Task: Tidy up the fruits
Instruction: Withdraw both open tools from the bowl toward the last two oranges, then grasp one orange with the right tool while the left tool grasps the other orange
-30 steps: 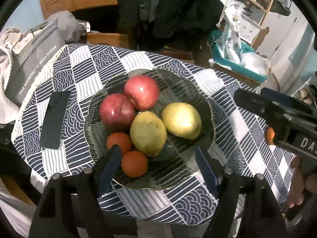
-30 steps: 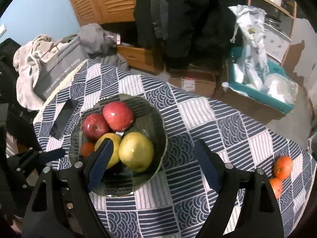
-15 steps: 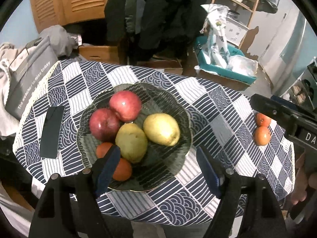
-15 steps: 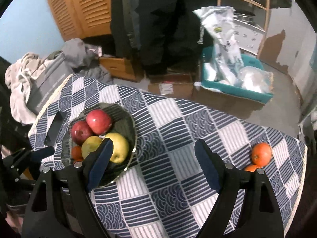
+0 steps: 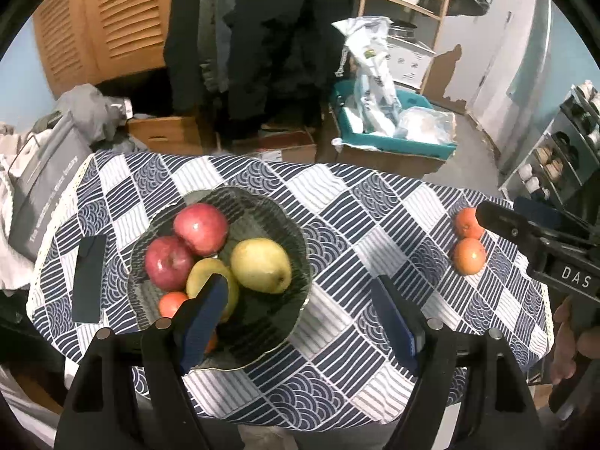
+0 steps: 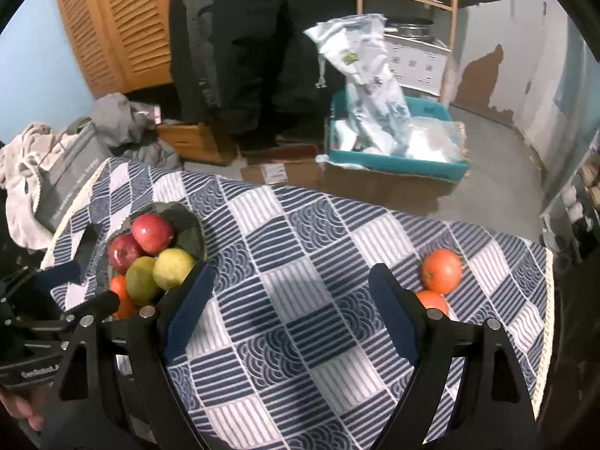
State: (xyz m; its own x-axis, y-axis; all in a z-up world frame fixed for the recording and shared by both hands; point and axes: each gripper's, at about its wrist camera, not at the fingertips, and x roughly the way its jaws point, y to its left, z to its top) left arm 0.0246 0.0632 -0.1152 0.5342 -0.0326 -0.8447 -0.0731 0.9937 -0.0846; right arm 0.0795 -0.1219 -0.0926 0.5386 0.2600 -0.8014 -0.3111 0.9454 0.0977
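Observation:
A dark glass bowl (image 5: 262, 330) on the left of the patterned table holds two red apples (image 5: 200, 228), two yellow-green pears (image 5: 260, 264) and small oranges (image 5: 170, 303). The same bowl (image 6: 187, 225) shows at the left of the right wrist view. Two loose oranges (image 5: 468, 257) lie near the table's right edge; in the right wrist view these oranges (image 6: 441, 270) sit just right of my right finger. My left gripper (image 5: 302, 309) hangs open above the bowl's right rim, with nothing between its fingers. My right gripper (image 6: 288, 302) is open over bare cloth.
A black phone (image 5: 89, 279) lies left of the bowl. The blue-and-white checked cloth (image 6: 300, 262) covers the round table. A grey bag (image 5: 41, 195) leans at the left edge. Beyond the table stand cardboard boxes, a teal crate (image 6: 397, 167) with plastic bags, and hanging dark coats.
Both grippers have pulled back and up and shifted right. The bowl slid left in both views and the two loose oranges came into fuller view. Both stayed open.

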